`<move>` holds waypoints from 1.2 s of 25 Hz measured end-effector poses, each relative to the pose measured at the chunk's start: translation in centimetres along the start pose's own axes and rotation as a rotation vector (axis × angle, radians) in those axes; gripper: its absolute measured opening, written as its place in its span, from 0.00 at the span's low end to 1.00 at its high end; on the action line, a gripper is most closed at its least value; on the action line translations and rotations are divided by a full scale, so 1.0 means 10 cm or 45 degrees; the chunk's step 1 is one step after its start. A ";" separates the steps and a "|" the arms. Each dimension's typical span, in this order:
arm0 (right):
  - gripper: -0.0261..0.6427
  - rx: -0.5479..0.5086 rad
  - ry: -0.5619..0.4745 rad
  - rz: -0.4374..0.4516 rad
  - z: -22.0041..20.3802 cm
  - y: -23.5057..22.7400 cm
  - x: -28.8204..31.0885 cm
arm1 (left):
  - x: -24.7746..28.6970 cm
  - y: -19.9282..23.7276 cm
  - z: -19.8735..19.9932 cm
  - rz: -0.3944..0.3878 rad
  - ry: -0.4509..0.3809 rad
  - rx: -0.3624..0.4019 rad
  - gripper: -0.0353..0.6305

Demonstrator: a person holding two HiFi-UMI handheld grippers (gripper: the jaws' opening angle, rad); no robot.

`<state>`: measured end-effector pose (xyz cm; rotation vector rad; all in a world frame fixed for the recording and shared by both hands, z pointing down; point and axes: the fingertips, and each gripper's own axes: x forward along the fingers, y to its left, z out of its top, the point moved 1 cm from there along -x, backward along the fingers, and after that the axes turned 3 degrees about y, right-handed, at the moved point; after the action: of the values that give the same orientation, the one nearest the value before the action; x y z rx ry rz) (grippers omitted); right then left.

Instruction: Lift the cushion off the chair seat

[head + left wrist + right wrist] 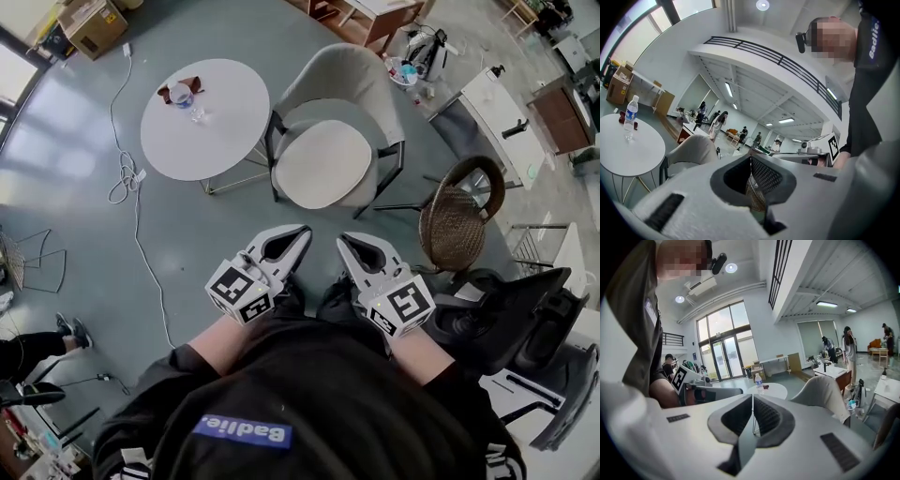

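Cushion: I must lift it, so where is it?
The cushion lies in the head view's upper centre, on the beige chair seat, right of the round table.

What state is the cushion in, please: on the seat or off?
On the seat: the cushion lies flat within the chair, untouched.

One cushion; one round table; one water bottle; one cardboard box; two grippers: left gripper, right gripper.
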<state>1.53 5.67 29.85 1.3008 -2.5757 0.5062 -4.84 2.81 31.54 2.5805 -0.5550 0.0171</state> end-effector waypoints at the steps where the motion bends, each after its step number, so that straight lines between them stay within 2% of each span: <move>1: 0.08 0.005 0.005 0.014 -0.02 -0.04 0.03 | 0.04 0.03 -0.03 0.011 0.004 -0.003 0.08; 9: 0.08 0.029 0.067 0.092 -0.32 -0.52 0.09 | 0.35 0.25 -0.42 0.144 0.023 -0.075 0.08; 16: 0.08 0.054 0.128 0.120 -0.64 -0.90 0.27 | 0.55 0.65 -0.77 0.255 0.028 -0.160 0.08; 26: 0.08 0.064 0.181 0.138 -1.05 -1.28 0.57 | 0.82 1.20 -1.37 0.306 0.052 -0.274 0.08; 27: 0.08 0.063 0.192 0.140 -1.10 -1.31 0.60 | 0.84 1.25 -1.45 0.305 0.059 -0.291 0.10; 29: 0.08 0.061 0.217 0.143 -1.21 -1.36 0.64 | 0.89 1.36 -1.61 0.309 0.072 -0.332 0.20; 30: 0.08 0.061 0.229 0.144 -1.27 -1.39 0.66 | 0.91 1.41 -1.68 0.313 0.076 -0.351 0.21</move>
<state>9.30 -1.78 46.60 1.0747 -2.5105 0.6770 -0.48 -3.91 53.93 2.2258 -0.7904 0.0941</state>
